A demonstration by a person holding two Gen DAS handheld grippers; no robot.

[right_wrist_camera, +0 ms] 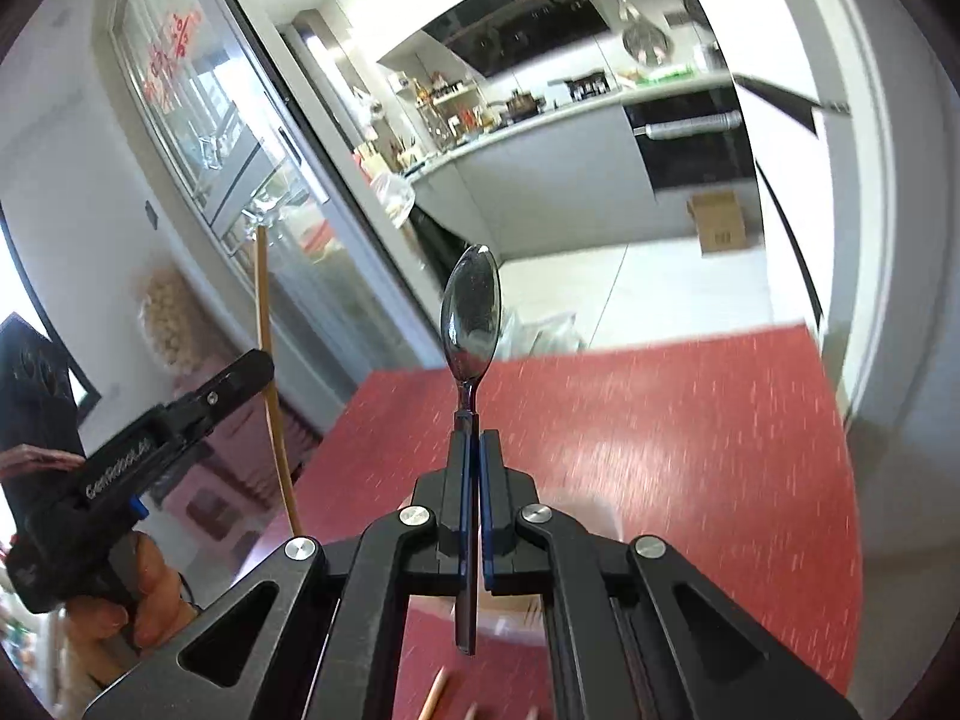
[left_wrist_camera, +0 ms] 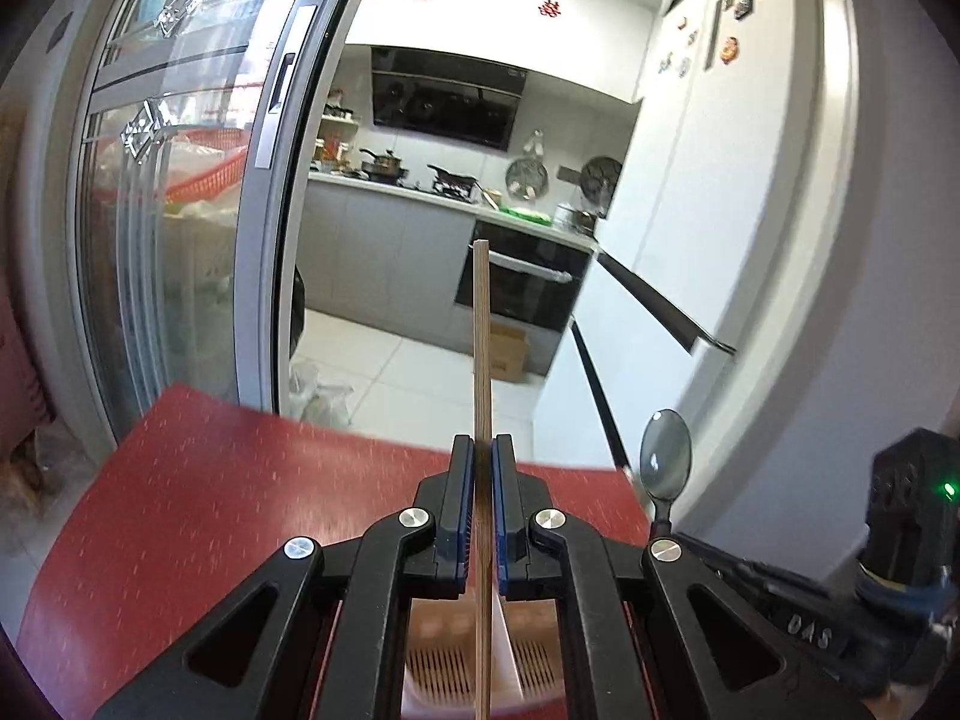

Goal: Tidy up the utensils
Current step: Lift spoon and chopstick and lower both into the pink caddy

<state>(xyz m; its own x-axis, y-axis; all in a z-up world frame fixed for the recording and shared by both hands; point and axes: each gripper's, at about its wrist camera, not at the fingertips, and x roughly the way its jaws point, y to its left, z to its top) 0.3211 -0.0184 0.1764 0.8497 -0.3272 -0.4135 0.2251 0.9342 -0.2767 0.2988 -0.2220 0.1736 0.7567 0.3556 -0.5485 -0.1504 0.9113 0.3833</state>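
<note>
My left gripper [left_wrist_camera: 482, 450] is shut on a wooden chopstick [left_wrist_camera: 480, 324] that stands upright between the pads, high above the red table [left_wrist_camera: 210, 498]. My right gripper [right_wrist_camera: 472, 438] is shut on a metal spoon [right_wrist_camera: 471, 312], bowl up, handle hanging below the jaws. In the left wrist view the spoon [left_wrist_camera: 665, 456] shows at the right. The right wrist view has the left gripper [right_wrist_camera: 240, 378] with its chopstick [right_wrist_camera: 270, 372] at the left, held by a hand [right_wrist_camera: 144, 594]. A white slotted utensil holder [left_wrist_camera: 468, 660] lies below the left jaws. More chopstick ends [right_wrist_camera: 438, 690] lie on the table.
Beyond the red table's far edge is a kitchen doorway with a sliding glass door [left_wrist_camera: 180, 210], grey counters with pans [left_wrist_camera: 420, 180], an oven [left_wrist_camera: 522, 288], a cardboard box [right_wrist_camera: 717, 222] on the floor and a white fridge [left_wrist_camera: 690, 180] at the right.
</note>
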